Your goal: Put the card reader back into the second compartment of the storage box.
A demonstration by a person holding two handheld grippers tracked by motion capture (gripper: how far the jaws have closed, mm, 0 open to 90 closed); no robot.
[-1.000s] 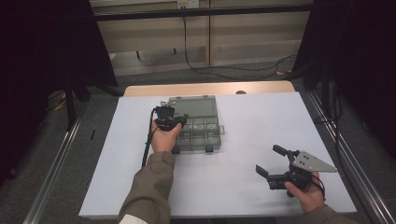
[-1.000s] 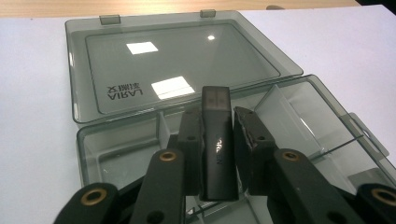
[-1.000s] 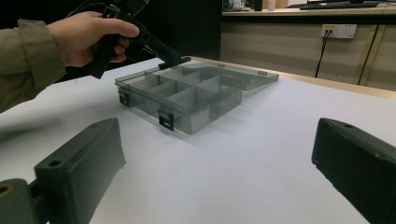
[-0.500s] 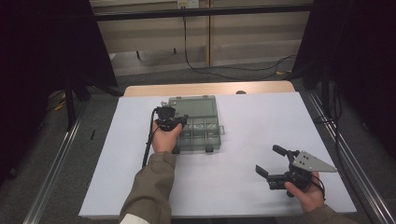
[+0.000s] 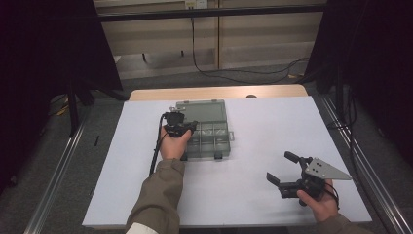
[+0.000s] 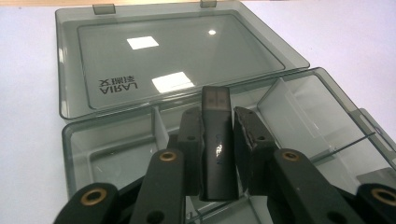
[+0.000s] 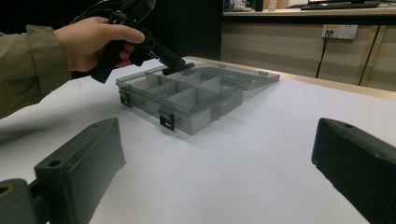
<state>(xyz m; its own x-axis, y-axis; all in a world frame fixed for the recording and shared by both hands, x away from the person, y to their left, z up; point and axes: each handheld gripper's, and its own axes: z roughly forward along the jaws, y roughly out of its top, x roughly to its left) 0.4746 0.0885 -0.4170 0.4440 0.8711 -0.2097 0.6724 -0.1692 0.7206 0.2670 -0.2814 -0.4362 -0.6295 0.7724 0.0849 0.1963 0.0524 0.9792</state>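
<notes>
The left gripper (image 6: 215, 140) pinches a small black stick (image 6: 217, 144) between its fingers (image 6: 190, 149), upright, its top end standing clear above them. It hangs over the open grey compartment box (image 6: 317, 107), just ahead of the divider between the near cells.

The step looks like setting the stick into a cell. Doing it well likely means tipping the fingers down until the stick's lower end is below the cell walls, well clear of the divider, and only then letting go, so it does not bounce onto the surface.

The left gripper view shows the grip and the lid lying flat beyond the fingers. The right gripper view shows the box (image 7: 187, 100) from the side and the right gripper (image 5: 287, 170), its fingers spread wide and holding nothing, well apart from it.
</notes>
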